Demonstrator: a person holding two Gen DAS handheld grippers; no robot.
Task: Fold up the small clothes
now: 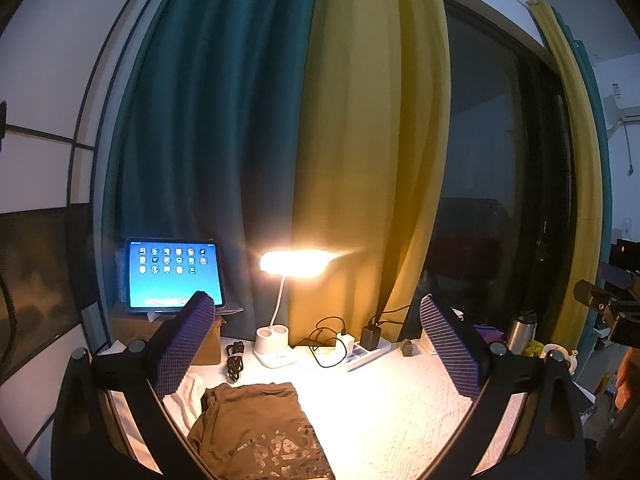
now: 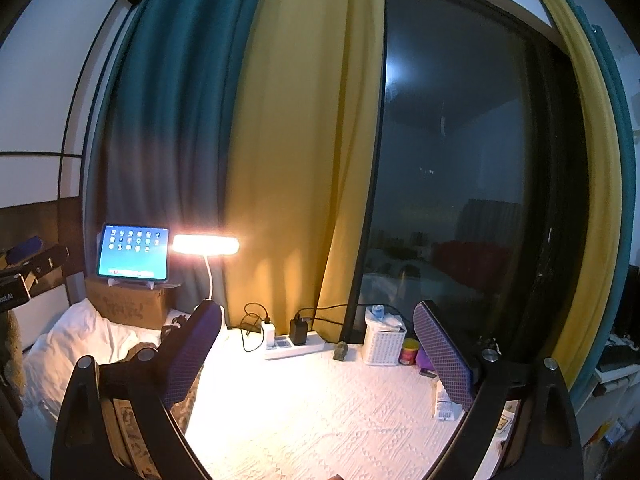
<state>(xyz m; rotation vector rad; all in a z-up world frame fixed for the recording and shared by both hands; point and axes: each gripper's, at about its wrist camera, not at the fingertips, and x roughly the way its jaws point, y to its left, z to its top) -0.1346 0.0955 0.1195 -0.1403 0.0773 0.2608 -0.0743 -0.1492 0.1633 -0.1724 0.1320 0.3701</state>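
One lamplit white tablecloth [image 2: 320,408], curtained window [image 2: 452,160]

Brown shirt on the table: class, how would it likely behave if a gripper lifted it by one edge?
The brown shirt is probably floppy: it lies in soft wrinkled folds, so a lifted edge would likely drape and unfold. It looks thin, so probably light. On the textured white cloth it may drag rather than slide.

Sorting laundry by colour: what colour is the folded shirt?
Brown shirt with a pale print, clearest in the left wrist view.
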